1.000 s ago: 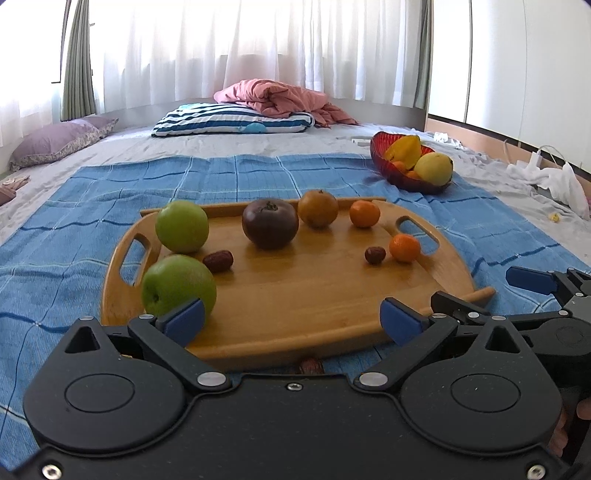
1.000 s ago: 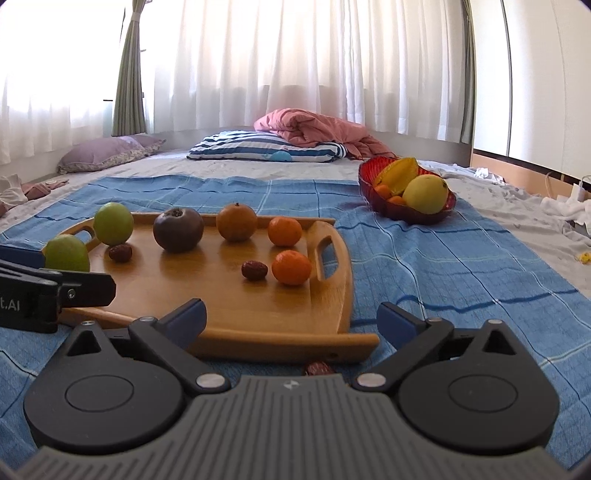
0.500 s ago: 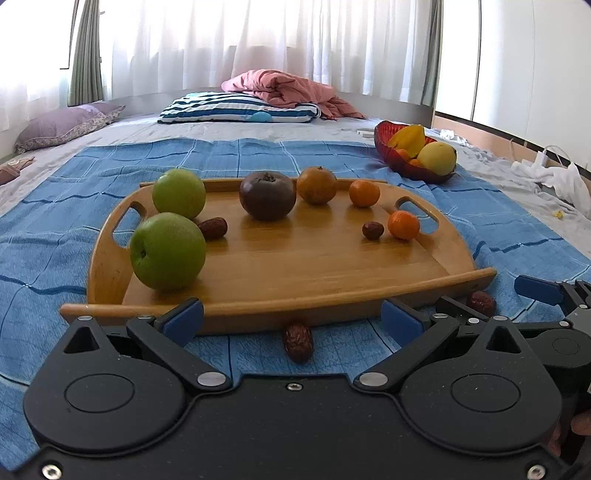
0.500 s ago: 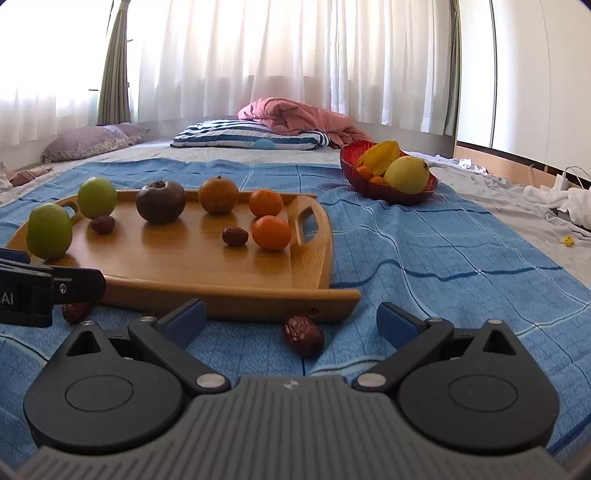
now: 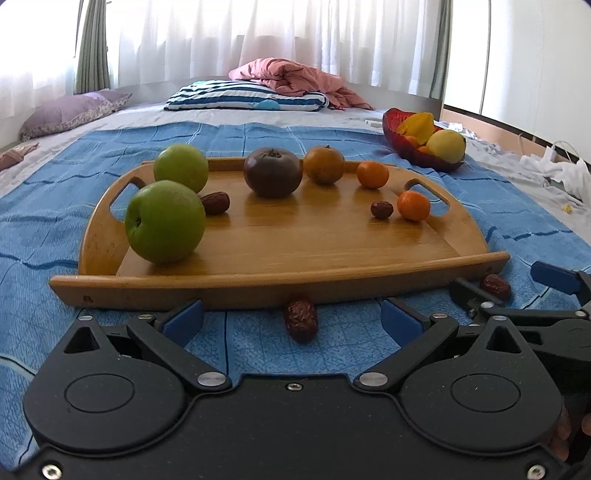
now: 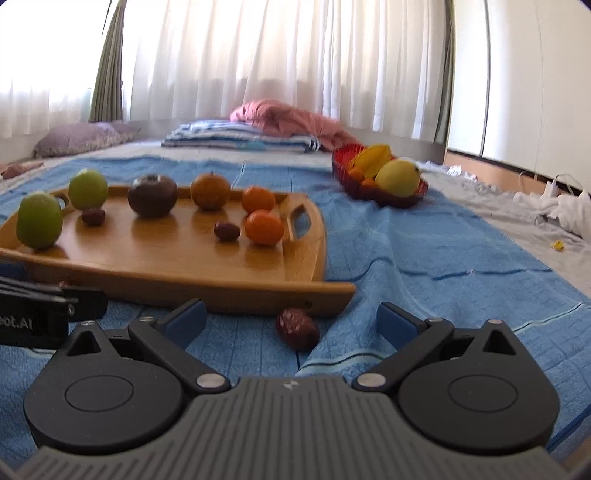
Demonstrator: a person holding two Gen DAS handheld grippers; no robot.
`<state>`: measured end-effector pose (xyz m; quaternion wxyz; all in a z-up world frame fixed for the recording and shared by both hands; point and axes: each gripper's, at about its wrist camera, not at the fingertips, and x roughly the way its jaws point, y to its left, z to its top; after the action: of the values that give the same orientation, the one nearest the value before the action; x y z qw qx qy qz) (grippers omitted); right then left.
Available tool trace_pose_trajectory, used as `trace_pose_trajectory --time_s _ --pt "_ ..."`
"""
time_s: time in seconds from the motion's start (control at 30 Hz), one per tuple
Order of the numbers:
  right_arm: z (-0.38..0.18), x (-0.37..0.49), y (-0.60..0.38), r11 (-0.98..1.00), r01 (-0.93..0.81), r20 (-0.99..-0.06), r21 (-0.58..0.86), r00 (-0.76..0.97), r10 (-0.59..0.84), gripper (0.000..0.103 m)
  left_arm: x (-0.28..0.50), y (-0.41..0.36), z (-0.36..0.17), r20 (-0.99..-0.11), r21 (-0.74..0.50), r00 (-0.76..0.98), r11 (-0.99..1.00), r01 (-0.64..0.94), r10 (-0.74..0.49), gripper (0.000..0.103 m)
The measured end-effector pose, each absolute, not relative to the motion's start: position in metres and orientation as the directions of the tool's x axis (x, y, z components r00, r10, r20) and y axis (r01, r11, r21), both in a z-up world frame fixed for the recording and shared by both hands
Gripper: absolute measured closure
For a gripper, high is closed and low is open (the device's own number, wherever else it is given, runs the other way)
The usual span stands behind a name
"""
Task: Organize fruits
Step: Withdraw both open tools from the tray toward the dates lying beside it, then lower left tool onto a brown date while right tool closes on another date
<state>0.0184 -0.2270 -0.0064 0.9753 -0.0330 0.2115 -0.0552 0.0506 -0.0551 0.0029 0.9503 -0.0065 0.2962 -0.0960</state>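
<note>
- Two dates lie on the blue blanket (image 5: 332,140), off the wooden tray (image 5: 258,284). One is the left date (image 5: 301,319), just in front of the tray's near edge. The other is the right date (image 6: 297,328), by the tray's near right corner.
- Left gripper (image 5: 291,321) hangs low over the blanket with its jaws spread wide. They hold nothing. The left date sits right between them.
- Right gripper (image 6: 291,319) has its jaws spread wide too, and they are empty. The right date sits between them, a bit ahead.
- Each date looks small, light and wrinkly. I think it is a bit soft and may roll, so a gentle pinch across its fat middle is best. A hard squeeze could squash it.
- On the tray, from left to right, are two green apples (image 5: 164,221), a date, a dark round fruit (image 5: 271,177), a brownish orange fruit (image 5: 324,164), two small oranges (image 5: 413,205) and one more date (image 5: 381,209).
- Apples look hard and smooth, so they could slip or roll on the wood.
- Blanket cloth is soft and bumpy, with a fold near the right date. Jaws pushed down too far could catch the cloth.
- Farther back on the right is a red bowl (image 6: 341,173) with yellow fruit in it.
- All of this is on a bed, with a striped pillow (image 5: 243,96), a pink cover (image 5: 291,75), white curtains (image 5: 258,33), and bright windows behind.
</note>
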Motion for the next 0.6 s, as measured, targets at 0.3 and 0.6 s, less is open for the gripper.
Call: trace_pose_trajectory --time_s 0.3,0.6 --pt "0.003 0.017 -0.226 1.000 0.007 -0.430 -0.011 0.903 -0.011 0.025 0.053 -0.049 0.004 -0.584 -0.085 0.787 0.979 0.185 -0.200 0.020" --pt "-0.007 0.024 -0.220 0.999 0.023 -0.474 -0.028 0.880 -0.033 0.037 0.050 -0.052 0.003 -0.591 -0.066 0.783 0.979 0.192 -0.193 0.034"
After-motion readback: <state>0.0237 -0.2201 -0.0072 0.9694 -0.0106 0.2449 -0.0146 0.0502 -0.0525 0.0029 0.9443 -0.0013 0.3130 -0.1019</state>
